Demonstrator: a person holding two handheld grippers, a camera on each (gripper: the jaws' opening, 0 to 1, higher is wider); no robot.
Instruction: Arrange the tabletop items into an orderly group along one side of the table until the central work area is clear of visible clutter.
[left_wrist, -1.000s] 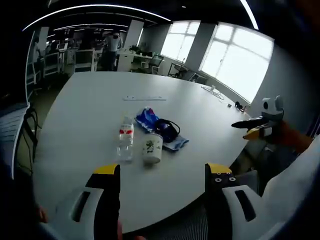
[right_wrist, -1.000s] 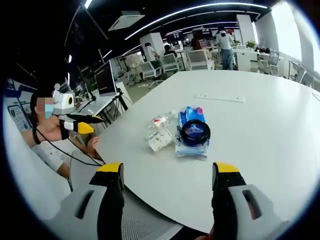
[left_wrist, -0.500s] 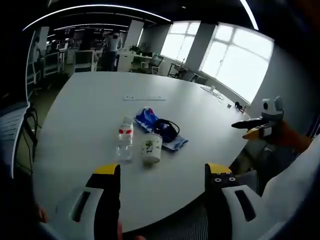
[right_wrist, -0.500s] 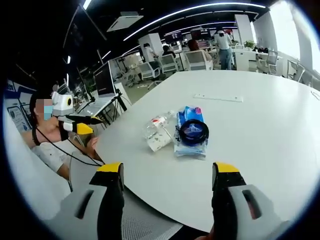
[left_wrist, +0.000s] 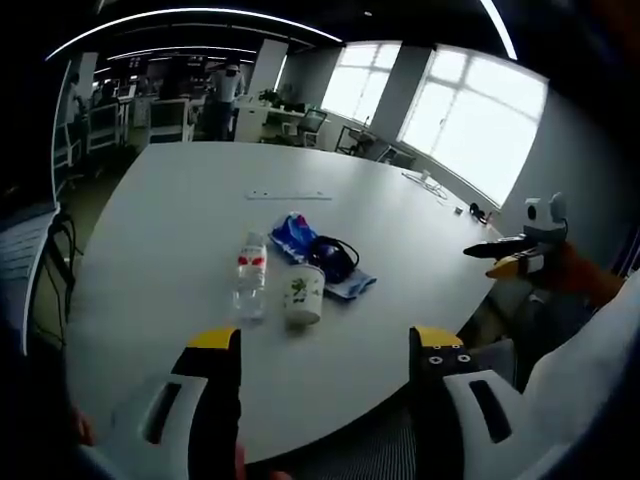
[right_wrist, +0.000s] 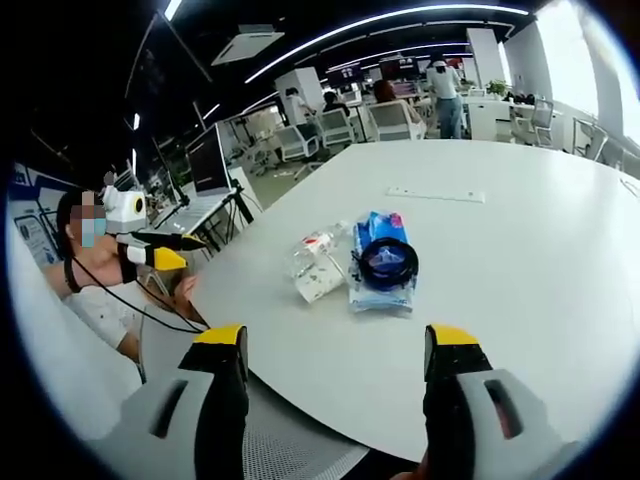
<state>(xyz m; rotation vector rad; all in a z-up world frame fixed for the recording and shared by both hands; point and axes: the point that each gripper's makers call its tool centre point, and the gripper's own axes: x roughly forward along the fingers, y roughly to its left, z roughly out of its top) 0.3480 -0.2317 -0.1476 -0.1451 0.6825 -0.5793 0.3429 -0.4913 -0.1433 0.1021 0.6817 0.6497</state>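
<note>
right now the left tool (left_wrist: 325, 345) hangs over the near edge of the white tabletop (left_wrist: 160, 250), its yellow-tipped jaws spread wide with nothing between them. the right tool (right_wrist: 340, 345) is spread the same way at another edge and grips nothing.

near the tabletop's middle the items sit in one tight cluster. a clear plastic bottle (left_wrist: 250, 275) with a red label stands upright; whether it holds liquid is hard to tell. just beside it stands a white paper cup (left_wrist: 303, 296) with a green print, its inside not visible. touching the cup lies a blue packet (left_wrist: 293, 236), with a dark coiled cable (left_wrist: 333, 258) lying on top of it. farther back lies a thin white strip (left_wrist: 288, 196), well apart.
</note>
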